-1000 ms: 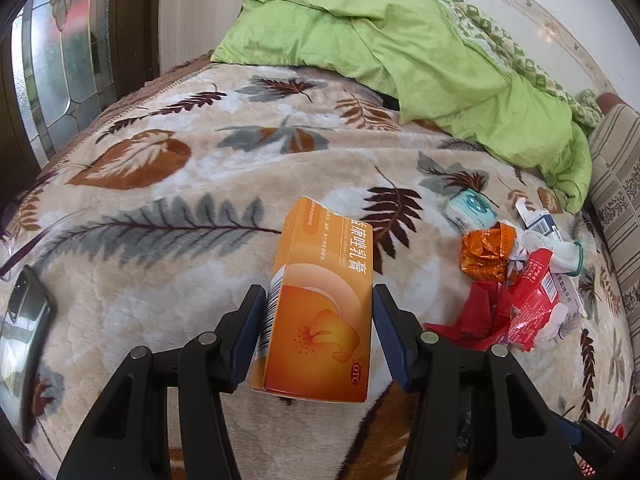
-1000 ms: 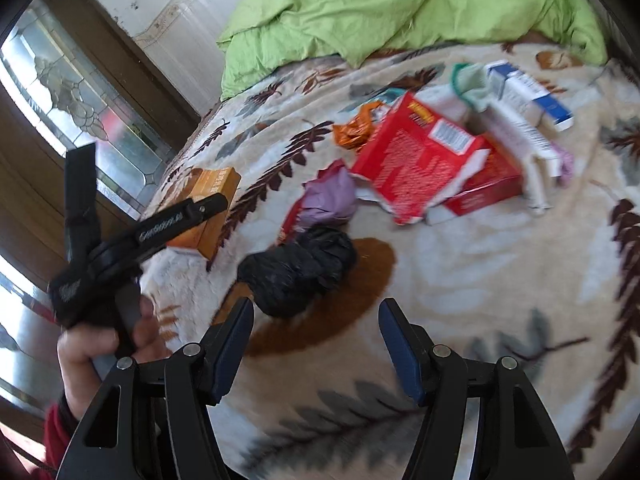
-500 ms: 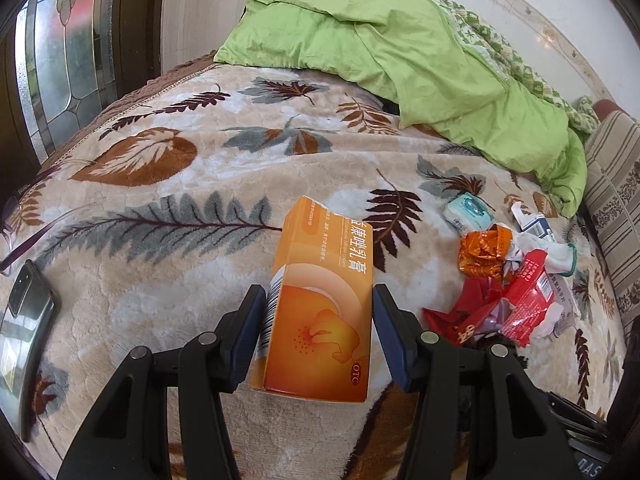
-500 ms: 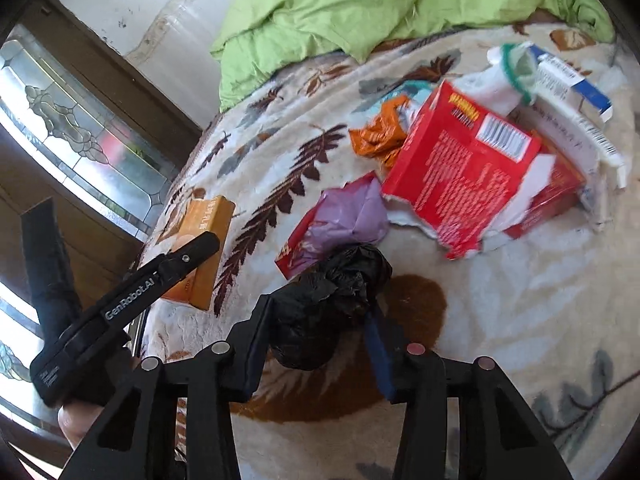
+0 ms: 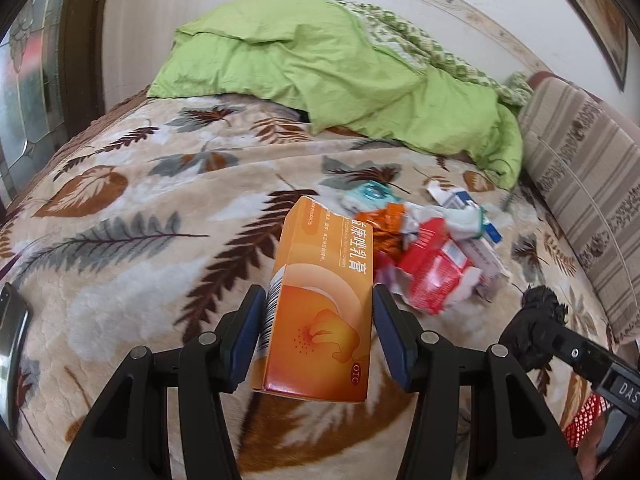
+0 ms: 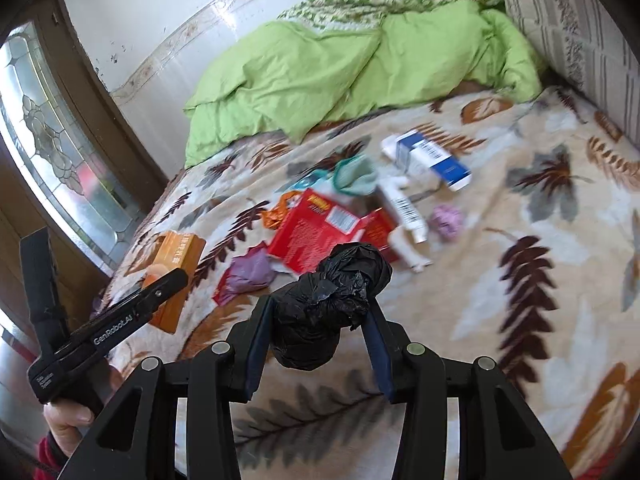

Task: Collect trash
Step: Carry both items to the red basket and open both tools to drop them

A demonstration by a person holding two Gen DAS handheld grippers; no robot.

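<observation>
The left gripper (image 5: 318, 334) is clenched on an orange medicine carton (image 5: 320, 312), the box upright between the two blue pads, its printed face toward the camera and its far end tilted away over the leaf-patterned blanket (image 5: 132, 232). In the right wrist view the same carton (image 6: 178, 264) sits between the left gripper's fingers near the blanket's window-side edge.

The right gripper (image 6: 320, 330) grasps a crumpled black plastic bag (image 6: 328, 300); the wad fills the gap between the pads and bulges out past the fingertips toward the middle of the bed (it hides part of the litter behind it).

The rest of the trash lies in a loose heap around the middle of the blanket: a torn red carton (image 6: 316, 232), an orange wrapper (image 6: 276, 214) beside it, a purple crumpled wad (image 6: 250, 274) nearer the grippers, a white and blue box (image 6: 432, 158) farther toward the striped cushion (image 5: 584, 184), and a white tube (image 6: 404, 210). A green duvet (image 5: 320, 76) is bunched along the far edge, and a phone (image 5: 12, 328) lies at the near left edge.
</observation>
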